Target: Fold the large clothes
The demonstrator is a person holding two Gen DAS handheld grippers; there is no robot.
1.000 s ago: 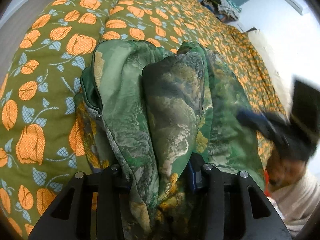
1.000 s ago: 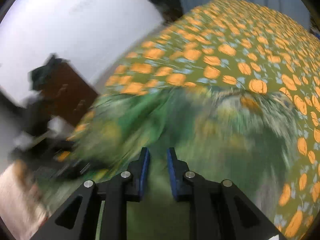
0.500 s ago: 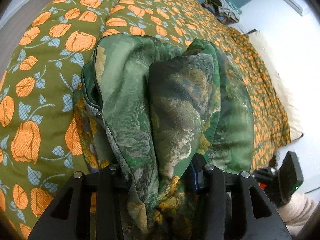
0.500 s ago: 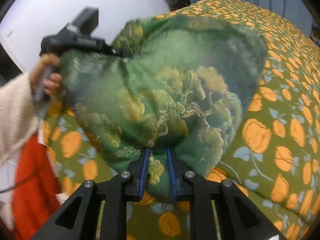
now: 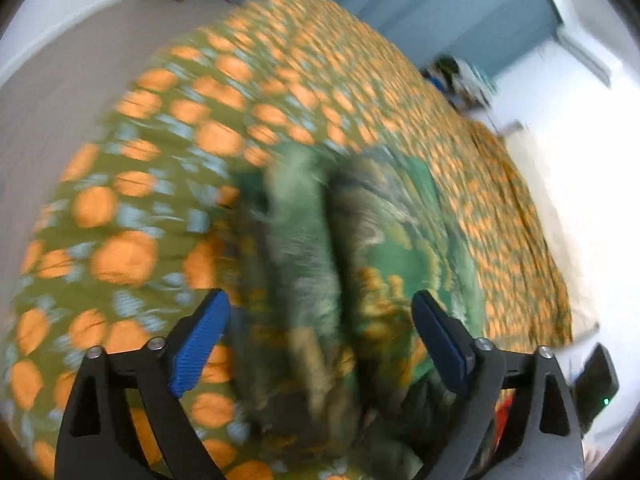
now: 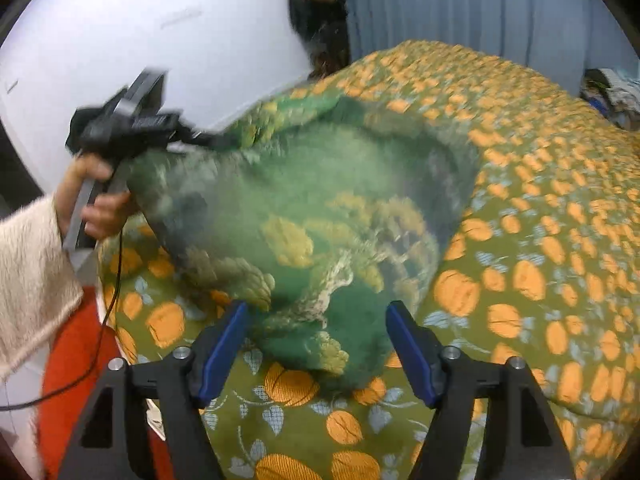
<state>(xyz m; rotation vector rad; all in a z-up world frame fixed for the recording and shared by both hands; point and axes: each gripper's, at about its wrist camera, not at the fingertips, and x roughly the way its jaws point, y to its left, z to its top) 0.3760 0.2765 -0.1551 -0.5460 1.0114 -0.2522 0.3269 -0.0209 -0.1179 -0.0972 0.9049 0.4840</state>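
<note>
A large green patterned garment (image 6: pixel 304 220) lies bunched on the bed near its front edge; it also shows, blurred, in the left wrist view (image 5: pixel 340 248). My right gripper (image 6: pixel 318 344) is open, its blue pads either side of the garment's near corner without gripping it. My left gripper (image 5: pixel 320 340) is open, with the cloth lying loose between its spread fingers. In the right wrist view the left gripper's body (image 6: pixel 128 124) is seen held by a hand at the garment's far left edge.
The bed (image 6: pixel 540 208) has an olive cover with orange flowers. A blue curtain (image 6: pixel 480 8) hangs behind it, and a clothes pile (image 5: pixel 460 76) sits at the far side. White wall (image 6: pixel 140 20) at left. Red cloth (image 6: pixel 76 380) at the bed's edge.
Both grippers were shut on the garment and have opened, letting it go. The garment has dropped onto the bed. The left view is blurred from motion.
</note>
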